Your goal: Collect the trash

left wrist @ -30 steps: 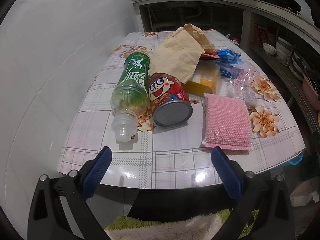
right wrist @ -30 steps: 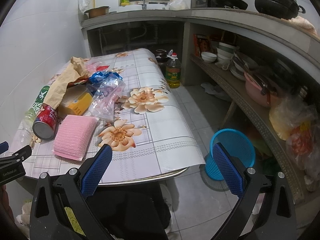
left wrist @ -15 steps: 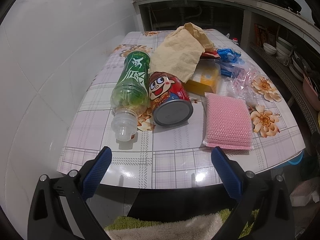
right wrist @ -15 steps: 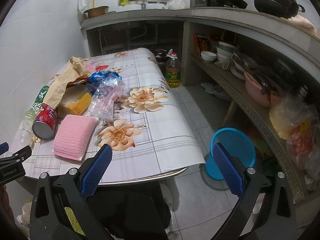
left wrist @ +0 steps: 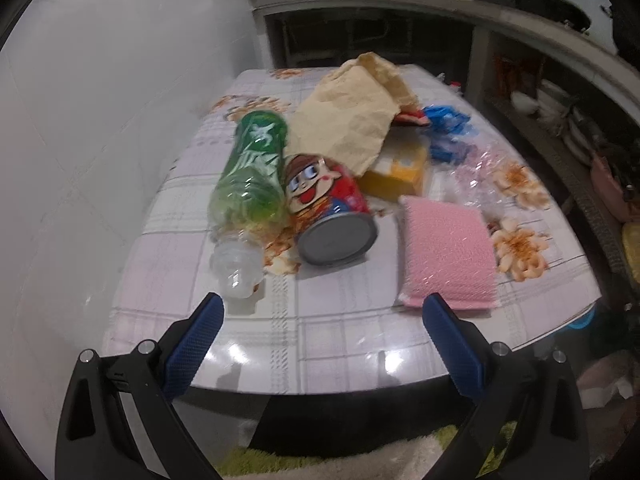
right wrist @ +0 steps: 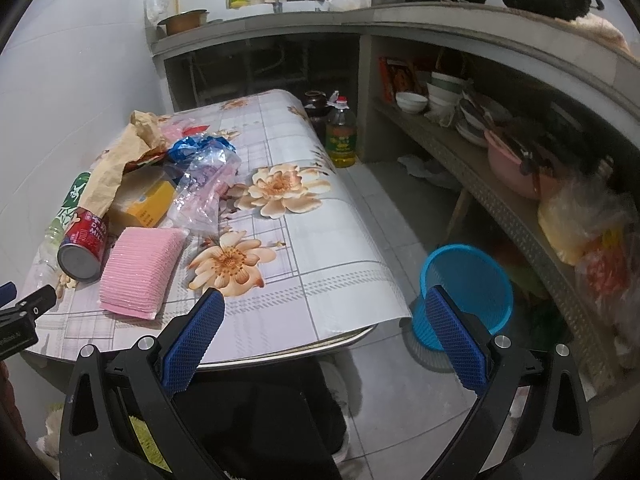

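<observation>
Both grippers, left gripper (left wrist: 322, 316) and right gripper (right wrist: 324, 314), hang wide open holding nothing, trash piled on the table (right wrist: 304, 256), and the milk can (left wrist: 332, 216) and green bottle (left wrist: 250, 172) lying on their sides could easily roll off if nudged

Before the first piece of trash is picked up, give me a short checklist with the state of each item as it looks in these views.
1. Left claw open and holding nothing: ok.
2. Right claw open and holding nothing: ok.
3. Blue bin upright on the floor beside the table, mouth unobstructed: ok.
4. Green bottle and red can lying on their sides nearest the left claw, nothing between them and it: ok.
5. Red can free of other items: not ok, the crumpled paper bag overlaps its far end and the bottle lies against it.
6. Bottle and can empty: cannot tell.
</observation>
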A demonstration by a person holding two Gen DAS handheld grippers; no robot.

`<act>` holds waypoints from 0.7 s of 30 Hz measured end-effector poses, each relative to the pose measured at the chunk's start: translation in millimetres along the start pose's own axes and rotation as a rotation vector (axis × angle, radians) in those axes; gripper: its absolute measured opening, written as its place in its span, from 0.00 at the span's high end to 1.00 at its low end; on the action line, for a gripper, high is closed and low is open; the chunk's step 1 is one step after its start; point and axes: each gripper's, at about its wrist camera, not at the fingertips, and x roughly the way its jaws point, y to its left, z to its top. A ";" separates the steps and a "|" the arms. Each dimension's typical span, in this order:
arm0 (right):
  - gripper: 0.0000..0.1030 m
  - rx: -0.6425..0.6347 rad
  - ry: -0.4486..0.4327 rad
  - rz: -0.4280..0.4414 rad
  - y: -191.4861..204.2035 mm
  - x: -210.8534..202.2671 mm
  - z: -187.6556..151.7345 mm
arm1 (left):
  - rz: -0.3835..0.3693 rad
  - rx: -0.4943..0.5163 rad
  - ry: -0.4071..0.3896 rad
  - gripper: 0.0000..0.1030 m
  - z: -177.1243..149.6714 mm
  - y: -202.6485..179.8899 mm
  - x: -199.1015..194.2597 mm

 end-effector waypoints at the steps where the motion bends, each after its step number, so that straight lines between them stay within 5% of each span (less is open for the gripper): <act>1: 0.07 0.005 0.004 0.003 -1.3 1.6 -0.8 | -0.030 0.004 -0.026 0.05 0.6 -1.1 -2.0; 7: 0.07 0.019 0.022 0.005 -6.3 9.2 -2.1 | -0.251 0.057 -0.089 0.05 7.5 -19.3 -1.7; 15: 0.07 0.045 0.034 0.010 -16.1 17.1 -1.7 | -0.260 0.236 -0.012 0.05 20.8 -72.3 35.0; 21: 0.07 0.052 0.046 0.018 -21.2 22.2 -1.7 | -0.187 0.298 0.068 0.05 25.3 -95.9 73.2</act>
